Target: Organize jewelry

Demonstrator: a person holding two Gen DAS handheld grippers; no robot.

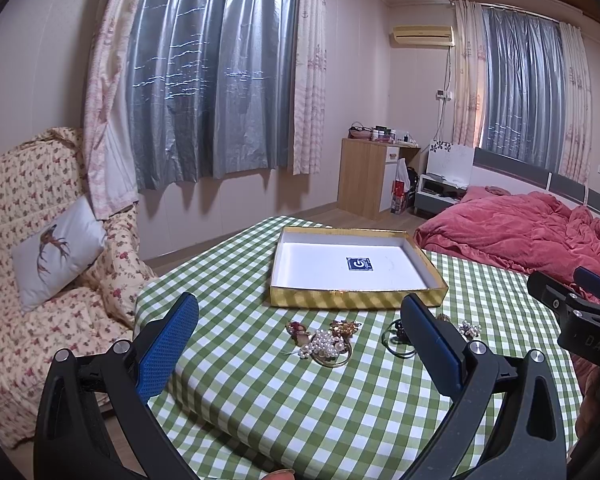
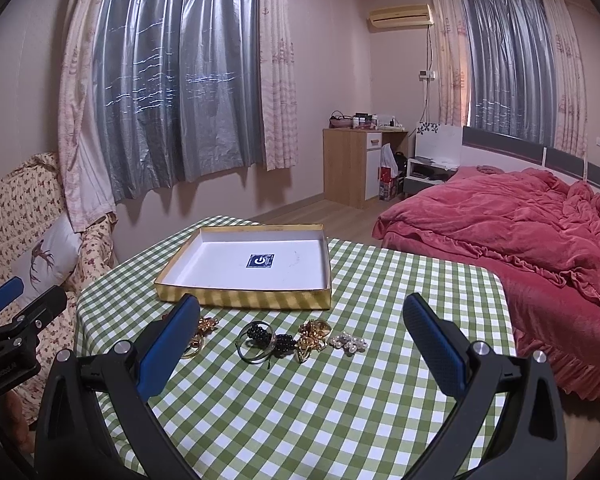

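Note:
A shallow gold-sided box (image 1: 356, 298) (image 2: 244, 300) with a white floor and a blue sticker lies on the green checked table (image 1: 300, 400) (image 2: 320, 400). In front of it lies a row of jewelry: a pearl cluster on a gold ring (image 1: 328, 345), a red and gold piece (image 1: 298, 328), a gold brooch (image 1: 346, 327) (image 2: 312, 334), black bead rings (image 1: 396, 338) (image 2: 260, 340) and a small pearl piece (image 1: 470, 328) (image 2: 349, 342). My left gripper (image 1: 300, 320) is open above the pearl cluster. My right gripper (image 2: 300, 320) is open above the black beads and brooch.
A floral sofa (image 1: 40, 280) with a bird cushion stands left of the table. A bed with a red blanket (image 2: 520, 232) is at the right. A wooden cabinet (image 1: 364, 176) stands by the far wall. The right gripper's body (image 1: 580, 320) shows at the left view's right edge.

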